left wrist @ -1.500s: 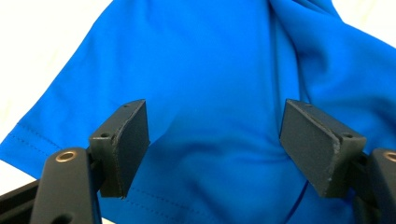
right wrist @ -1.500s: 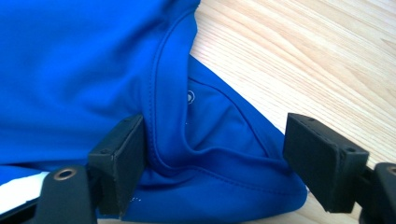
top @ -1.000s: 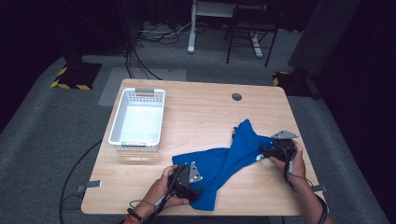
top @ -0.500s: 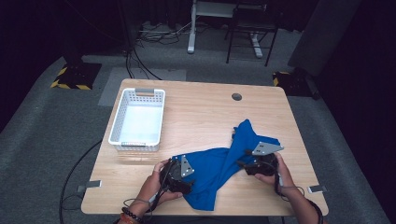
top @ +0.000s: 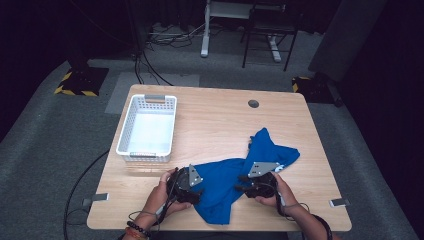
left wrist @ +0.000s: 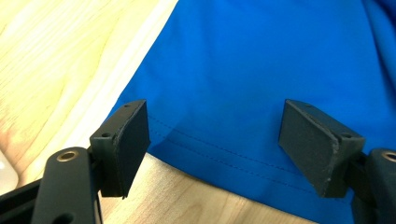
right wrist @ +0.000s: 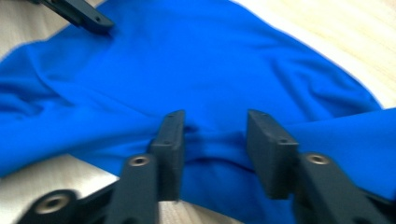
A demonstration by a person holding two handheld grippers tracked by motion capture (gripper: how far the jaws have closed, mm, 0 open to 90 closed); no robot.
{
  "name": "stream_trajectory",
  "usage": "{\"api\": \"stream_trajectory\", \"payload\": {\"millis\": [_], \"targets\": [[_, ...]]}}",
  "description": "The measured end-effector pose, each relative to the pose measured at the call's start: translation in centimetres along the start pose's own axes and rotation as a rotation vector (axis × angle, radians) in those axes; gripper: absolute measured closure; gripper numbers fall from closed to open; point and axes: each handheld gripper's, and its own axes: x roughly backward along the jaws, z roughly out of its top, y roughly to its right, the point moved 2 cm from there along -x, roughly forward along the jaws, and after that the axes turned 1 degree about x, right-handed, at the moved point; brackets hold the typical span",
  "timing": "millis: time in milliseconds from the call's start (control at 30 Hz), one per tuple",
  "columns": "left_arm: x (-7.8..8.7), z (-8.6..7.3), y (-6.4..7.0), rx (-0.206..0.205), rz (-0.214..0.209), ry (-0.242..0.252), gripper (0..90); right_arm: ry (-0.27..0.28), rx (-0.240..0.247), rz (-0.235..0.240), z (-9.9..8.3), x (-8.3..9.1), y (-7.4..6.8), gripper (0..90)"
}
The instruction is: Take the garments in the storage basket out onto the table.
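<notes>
Both hands have drawn inward over the last second: the right hand-held gripper (top: pixel 246 183), which sat out at the far right end of the crumpled blue fabric garment (top: pixel 227 182) 1 second ago, now sits over the garment's middle, and the left hand-held gripper (top: pixel 196 189) has slid up to the cloth's left edge. The blue cloth has bunched with that move, its right part now folded into a peaked heap toward the back of the light wooden surface (top: pixel 215 120).

In the left gripper view, the 2 black jaws stand wide apart, straddling the stitched hem of the garment (left wrist: pixel 261 84), with nothing between the pads; the hem lies flat on the wood. In the right gripper view, the jaws are part-way closed around a raised ridge of the cloth (right wrist: pixel 210 79), but a gap remains on both sides, so I judge it not yet clamped. Motion blur there suggests the hand is moving.

This looks like a regrasp: both tools lined up on new hold points, the left on the hem, the right on a fold. The white plastic slatted basket (top: pixel 148 128) stands well apart at the back left, with the garment wholly outside it, near the front edge.
</notes>
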Motion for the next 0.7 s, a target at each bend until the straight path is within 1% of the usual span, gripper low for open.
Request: {"api": "stream_trajectory", "payload": {"millis": [33, 67, 133, 200, 267, 367, 400, 467, 567, 700], "targets": [[0.0, 0.0, 0.0, 0.0, -0.002, 0.001, 24.4, 0.012, -0.012, 0.018, 0.0, 0.0, 0.2, 70.5], [0.0, 0.0, -0.1, 0.003, -0.007, 0.003, 24.4, 0.016, -0.015, 0.024, 0.0, 0.0, 0.3, 76.7], [-0.1, -0.1, -0.3, 0.01, -0.017, 0.004, 24.3, 0.02, -0.019, 0.039, -0.1, 0.1, 0.5, 85.9], [-0.1, -0.1, -0.3, 0.017, -0.02, 0.006, 24.3, 0.029, -0.032, 0.048, -0.2, 0.3, 0.8, 87.6], [-0.1, -0.1, -0.2, 0.018, -0.018, 0.007, 24.3, 0.054, -0.043, 0.051, -0.3, 0.9, 1.1, 88.3], [-0.1, -0.1, -0.2, 0.025, -0.024, 0.003, 24.3, 0.114, -0.051, 0.031, 0.2, 2.4, 1.3, 88.6], [-0.2, 0.0, -0.1, 0.028, -0.03, 0.004, 24.3, 0.136, -0.053, 0.016, 0.4, 2.9, 1.5, 88.6], [-0.2, 0.1, 0.2, 0.017, -0.04, 0.001, 24.4, 0.178, -0.051, -0.011, 1.1, 4.1, 1.7, 88.7], [-0.3, 0.4, 0.8, 0.011, -0.07, 0.004, 24.3, 0.246, -0.058, -0.03, 2.3, 5.7, 2.2, 88.8], [-0.5, 0.8, 2.0, -0.02, -0.141, 0.007, 24.4, 0.3, -0.042, -0.052, 4.6, 7.4, 2.8, 88.8]]}}
